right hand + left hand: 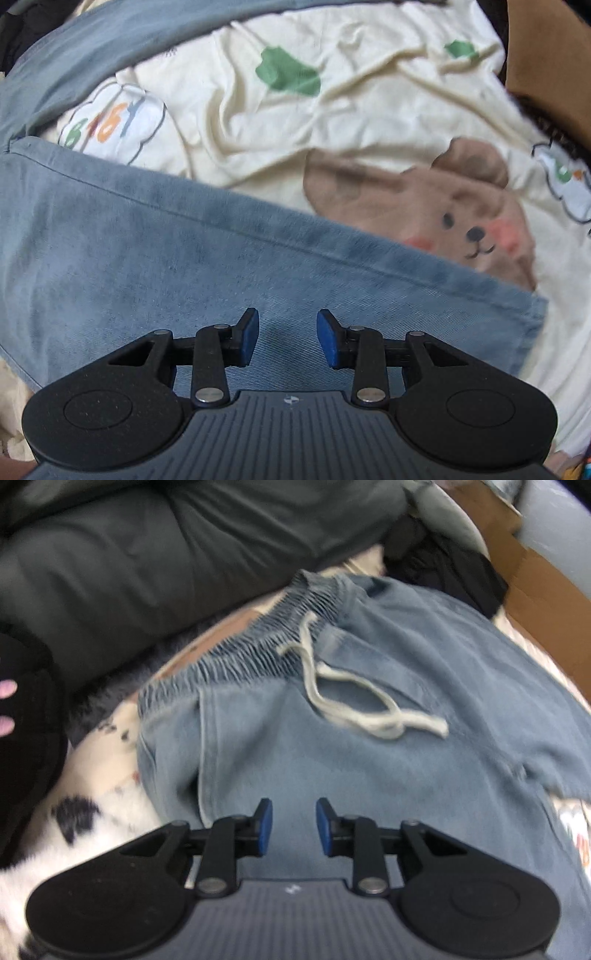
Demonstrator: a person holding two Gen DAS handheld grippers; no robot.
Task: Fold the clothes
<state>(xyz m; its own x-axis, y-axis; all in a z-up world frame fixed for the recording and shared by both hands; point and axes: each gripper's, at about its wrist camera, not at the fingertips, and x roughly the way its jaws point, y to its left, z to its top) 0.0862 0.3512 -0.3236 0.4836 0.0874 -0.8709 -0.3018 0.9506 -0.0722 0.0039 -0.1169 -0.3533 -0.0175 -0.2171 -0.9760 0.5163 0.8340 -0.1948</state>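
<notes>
Drawstring (354,698) trouble is my main worry: the loose cord lies across the front of the blue pants (369,760), just below the elastic waistband (258,638), and could snag in a fold. The pants lie spread on a cartoon-print sheet (369,92). Both tools, left tool (294,827) and right tool (287,338), hover over the denim with jaws partly apart, gripping nothing. Only the left view shows the waistband end; only the right view shows the hem edge (532,317) near the bear print (443,214), which could slide on that rumpled sheet.

Blue denim trousers (369,738) with a gathered waistband (258,642) and cream drawstring (351,701) lie spread flat.
</notes>
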